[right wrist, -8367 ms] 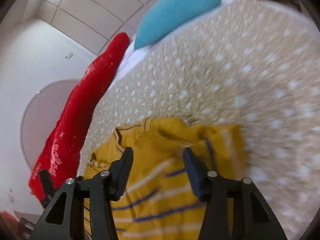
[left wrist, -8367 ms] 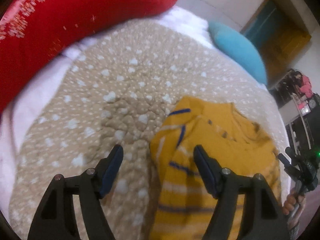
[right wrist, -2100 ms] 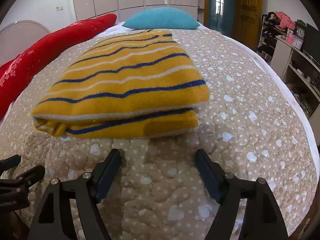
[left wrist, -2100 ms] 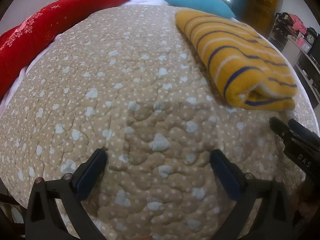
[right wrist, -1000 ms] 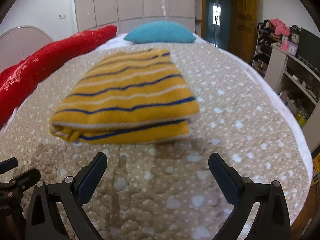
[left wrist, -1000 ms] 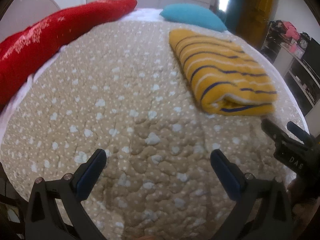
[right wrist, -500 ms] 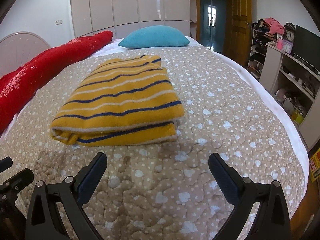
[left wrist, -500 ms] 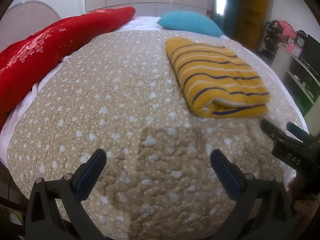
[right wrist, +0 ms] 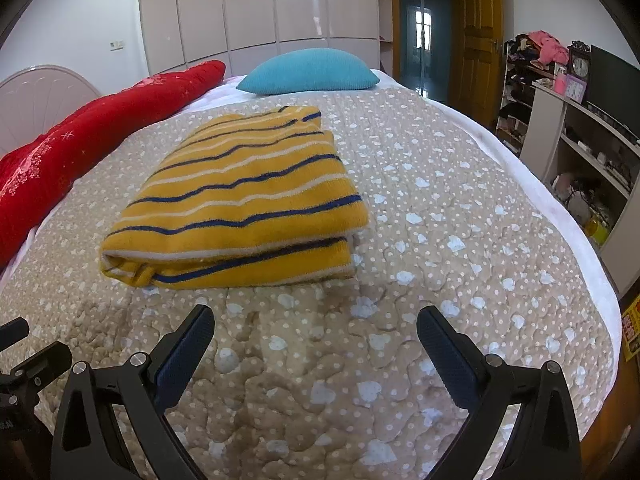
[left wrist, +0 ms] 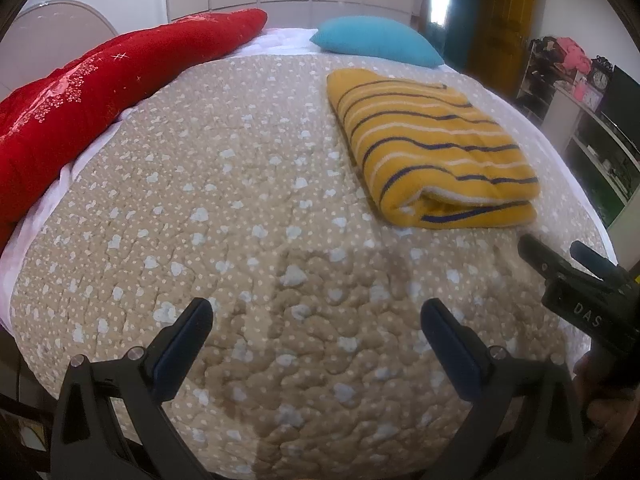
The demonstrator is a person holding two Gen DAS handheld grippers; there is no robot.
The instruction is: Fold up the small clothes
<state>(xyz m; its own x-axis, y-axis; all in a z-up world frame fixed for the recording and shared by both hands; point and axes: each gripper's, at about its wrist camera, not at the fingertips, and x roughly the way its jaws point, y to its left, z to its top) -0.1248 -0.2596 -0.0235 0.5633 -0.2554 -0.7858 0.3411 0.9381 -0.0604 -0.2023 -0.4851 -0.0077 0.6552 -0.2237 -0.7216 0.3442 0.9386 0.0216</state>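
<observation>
Two grippers hang over the near edge of the bed, both spread wide and holding nothing. The left gripper [left wrist: 316,332] points at bare quilt, and the right gripper [right wrist: 314,340] sits just short of the garment, with a strip of quilt between its fingertips and the fabric.

The yellow striped sweater [right wrist: 240,196] lies on the beige dotted quilt [left wrist: 224,184] as a compact, thick rectangle. Its doubled-over edge faces the near side, and the layers stack fairly evenly there, though one near corner bulges a little where the cloth bunches. From the left wrist view it sits to the right and farther off, well apart from that gripper.

Judging from this, the folding looks finished: no sleeve or hem sticks out, and neither tool touches the cloth. At most a light squaring of the bunched corner might remain. No other small garment to fold shows on the bed.

Far back rest a teal pillow [right wrist: 308,72] and, along the left side, a long red bolster [left wrist: 92,96].
</observation>
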